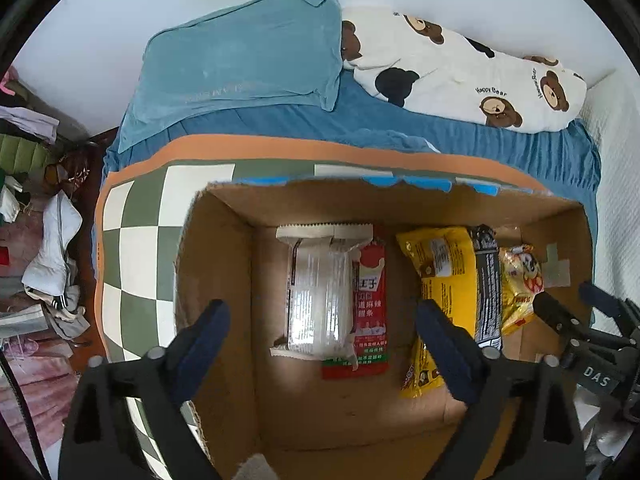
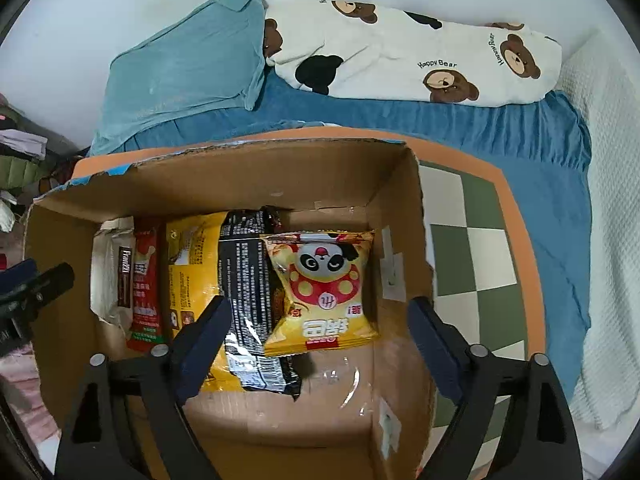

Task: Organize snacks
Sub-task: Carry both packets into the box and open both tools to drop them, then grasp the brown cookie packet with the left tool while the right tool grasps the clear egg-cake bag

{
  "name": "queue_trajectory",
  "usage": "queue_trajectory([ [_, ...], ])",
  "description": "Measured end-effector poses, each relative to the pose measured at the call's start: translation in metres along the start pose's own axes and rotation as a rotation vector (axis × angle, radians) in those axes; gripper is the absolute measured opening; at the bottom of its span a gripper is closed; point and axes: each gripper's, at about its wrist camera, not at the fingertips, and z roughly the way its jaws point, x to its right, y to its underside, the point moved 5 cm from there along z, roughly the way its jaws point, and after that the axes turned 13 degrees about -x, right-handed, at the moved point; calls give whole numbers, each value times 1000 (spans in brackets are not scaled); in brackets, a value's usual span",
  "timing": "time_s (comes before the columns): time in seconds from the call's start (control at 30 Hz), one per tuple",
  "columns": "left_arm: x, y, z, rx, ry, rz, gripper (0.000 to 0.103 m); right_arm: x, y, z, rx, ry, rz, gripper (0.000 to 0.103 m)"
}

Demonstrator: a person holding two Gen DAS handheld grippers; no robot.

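An open cardboard box [image 1: 224, 248] [image 2: 248, 176] sits on a green-and-white checked mat on a bed. Several snack packs lie side by side on its floor: a silver-white pack [image 1: 318, 292] [image 2: 110, 272], a red pack [image 1: 370, 308] [image 2: 145, 280], a yellow pack [image 1: 444, 264] [image 2: 192, 268], a black pack [image 1: 486, 280] [image 2: 244, 276] and a yellow panda pack [image 1: 520, 280] [image 2: 324, 288]. My left gripper [image 1: 322, 336] is open and empty above the silver and red packs. My right gripper [image 2: 320, 332] [image 1: 572, 304] is open and empty above the panda pack.
The checked mat [image 1: 136, 240] [image 2: 472, 256] has an orange border and lies on a blue sheet [image 1: 520, 148]. A teal pillow [image 1: 240, 68] and a bear-print pillow [image 1: 460, 68] lie at the back. Clothes are piled at the left [image 1: 48, 260].
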Motion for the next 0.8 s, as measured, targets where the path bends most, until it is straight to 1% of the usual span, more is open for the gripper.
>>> queue_trajectory([
  [0.13,3,7,9,-17,12,2,97,-4,13,-1,-9,-13,-8,93],
  [0.33,14,44,25,-89,32,44,97,-7,47,8,-51,-27,-29,93],
  [0.43,16,63,27,-99,48,49,97,-7,65,8,-54,-36,-36,93],
  [0.53,17,79,19,-80,57,49,97,-8,85,0,-38,-57,-40,93],
  [0.63,18,97,3,-40,67,49,97,-9,102,-12,-11,-66,-50,93],
  [0.8,19,135,-32,60,65,56,97,-12,141,-39,64,-70,-64,93],
])
